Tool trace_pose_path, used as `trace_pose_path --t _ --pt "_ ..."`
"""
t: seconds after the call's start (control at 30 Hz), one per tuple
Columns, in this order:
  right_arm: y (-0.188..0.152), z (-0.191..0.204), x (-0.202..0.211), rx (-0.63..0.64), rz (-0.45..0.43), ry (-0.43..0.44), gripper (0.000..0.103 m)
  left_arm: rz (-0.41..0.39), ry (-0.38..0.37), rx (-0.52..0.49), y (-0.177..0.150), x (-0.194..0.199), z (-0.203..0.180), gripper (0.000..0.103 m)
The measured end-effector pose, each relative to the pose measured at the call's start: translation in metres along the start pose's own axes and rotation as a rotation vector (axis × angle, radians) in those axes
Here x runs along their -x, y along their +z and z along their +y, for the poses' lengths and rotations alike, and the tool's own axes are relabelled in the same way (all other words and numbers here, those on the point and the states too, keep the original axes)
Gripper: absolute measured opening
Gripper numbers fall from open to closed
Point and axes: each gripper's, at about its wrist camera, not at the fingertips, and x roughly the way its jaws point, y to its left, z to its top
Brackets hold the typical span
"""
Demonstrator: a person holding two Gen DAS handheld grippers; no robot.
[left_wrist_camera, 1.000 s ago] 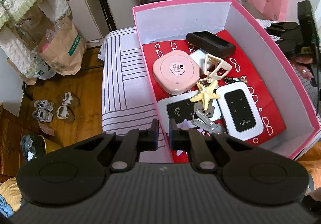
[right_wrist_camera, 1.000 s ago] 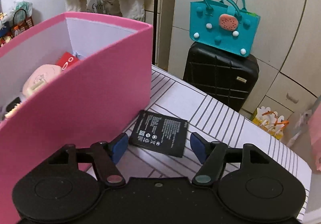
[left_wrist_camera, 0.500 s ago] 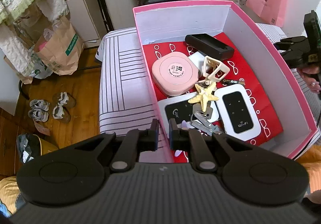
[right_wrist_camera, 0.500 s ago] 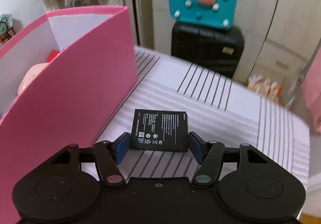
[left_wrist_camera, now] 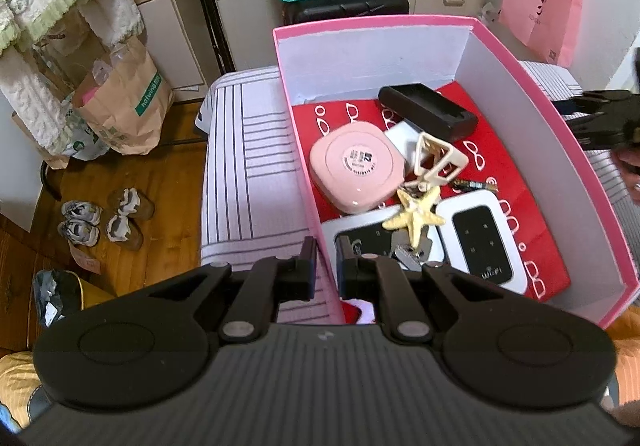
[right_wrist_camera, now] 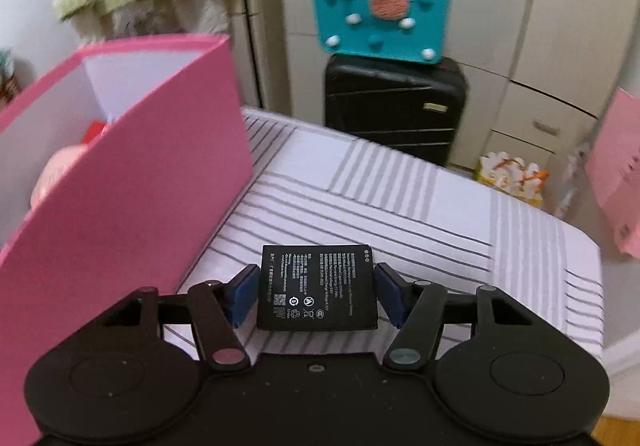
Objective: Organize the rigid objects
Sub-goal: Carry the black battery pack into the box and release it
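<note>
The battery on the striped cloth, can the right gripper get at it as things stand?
Probably yes. The battery lies flat between the jaws of the right gripper, one blue pad on each side, nothing over it. The pink box stands clear to the left.

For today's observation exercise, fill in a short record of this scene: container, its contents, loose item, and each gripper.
container: pink box on striped cloth
contents: pink case, starfish, two WiFi routers, black case
loose item: black battery outside the box
left gripper: shut on the box wall
right gripper: battery between its pads, no clear press
</note>
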Motion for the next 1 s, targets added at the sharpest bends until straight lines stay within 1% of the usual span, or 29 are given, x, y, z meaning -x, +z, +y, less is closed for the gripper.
trace_pose_path --t 0.1,0.17,0.27,0.37,0.43,0.5,0.6,0.63,0.7,0.73,0.93,1.0 --pt "0.001 -0.004 0.026 -0.044 -0.050 -0.018 0.067 -0.001 0.002 -0.007 0.001 -0.001 0.000 0.009" --pt "0.003 -0.002 0.048 -0.077 -0.091 0.010 0.067 0.001 -0.002 -0.003 0.001 -0.001 0.001 0.009" --pt "0.006 0.013 0.086 -0.093 -0.166 0.116 0.067 -0.003 -0.004 0.015 0.001 -0.001 0.002 0.009" --pt "0.008 0.039 0.117 -0.045 -0.221 0.230 0.067 -0.010 -0.002 0.034 -0.001 0.000 0.003 0.009" --pt "0.009 0.059 0.130 -0.002 -0.232 0.293 0.067 -0.018 -0.001 0.044 -0.003 0.001 0.004 0.009" --pt "0.009 0.080 0.134 0.047 -0.220 0.322 0.067 -0.033 -0.001 0.048 -0.007 0.003 0.003 0.009" --pt "0.009 0.110 0.132 0.148 -0.205 0.301 0.067 -0.049 -0.007 0.060 -0.011 0.006 0.004 0.009" --pt "0.008 0.120 0.131 0.187 -0.208 0.276 0.067 -0.052 -0.008 0.062 -0.011 0.007 0.004 0.009" --pt "0.003 0.135 0.125 0.260 -0.218 0.192 0.067 -0.051 -0.017 0.061 -0.015 0.008 0.005 0.009" --pt "0.001 0.140 0.123 0.284 -0.213 0.164 0.067 -0.051 -0.022 0.060 -0.016 0.010 0.005 0.009" --pt "-0.006 0.148 0.115 0.318 -0.188 0.115 0.067 -0.058 -0.013 0.051 -0.021 0.017 0.000 0.009" --pt "-0.008 0.147 0.118 0.306 -0.221 0.112 0.067 -0.065 -0.009 0.049 -0.023 0.022 -0.001 0.009"
